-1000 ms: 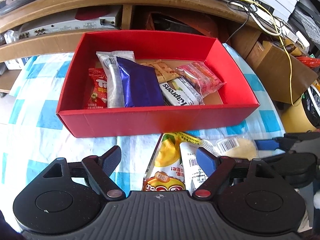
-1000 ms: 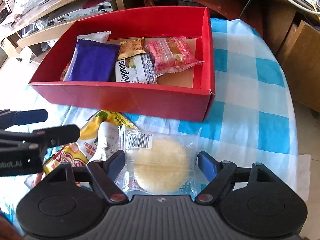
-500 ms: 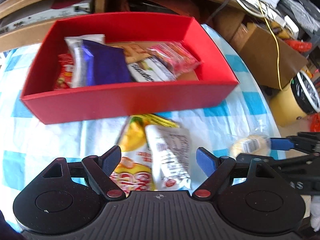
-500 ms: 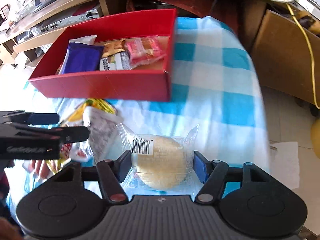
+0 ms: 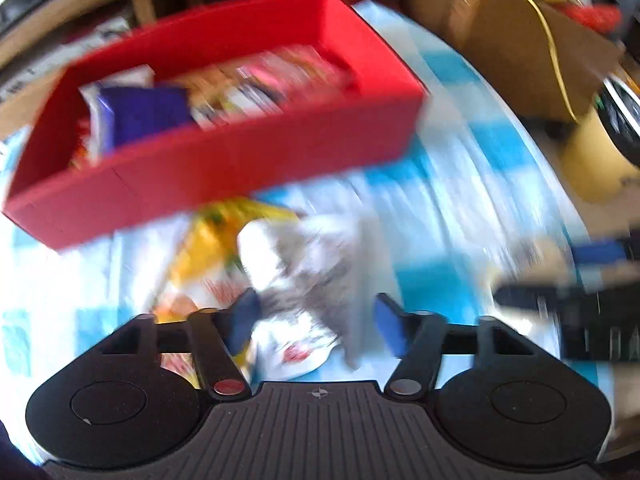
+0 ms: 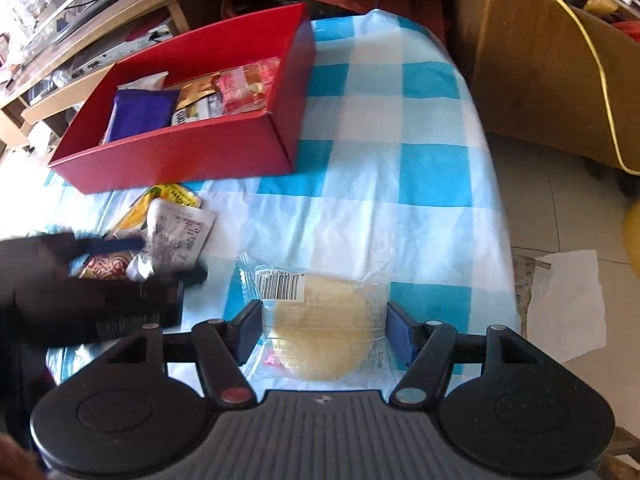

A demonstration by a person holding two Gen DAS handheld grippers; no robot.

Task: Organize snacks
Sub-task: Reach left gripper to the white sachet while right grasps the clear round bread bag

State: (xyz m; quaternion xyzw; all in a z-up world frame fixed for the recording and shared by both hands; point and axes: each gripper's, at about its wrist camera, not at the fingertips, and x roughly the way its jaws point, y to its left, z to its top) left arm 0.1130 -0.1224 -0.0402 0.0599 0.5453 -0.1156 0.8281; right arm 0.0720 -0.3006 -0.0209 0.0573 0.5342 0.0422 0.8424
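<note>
Clear-wrapped round cake (image 6: 320, 336) is now clamped in my right tool (image 6: 320, 336), my left tool (image 5: 316, 320) is closing around the white packet (image 5: 304, 280), so both can go to the red box (image 6: 180, 156).

One red box (image 6: 180, 152) sits on one blue-and-white checked surface (image 6: 380, 168), with at least four snack packets (image 6: 140, 114) visible inside it. Three more packets lie outside: one clear-wrapped round cake (image 6: 320, 320), one white sachet (image 6: 178, 232) and one yellow bag (image 6: 168, 196). Two grippers work the scene, one left (image 5: 312, 320), one right (image 6: 320, 334).
</note>
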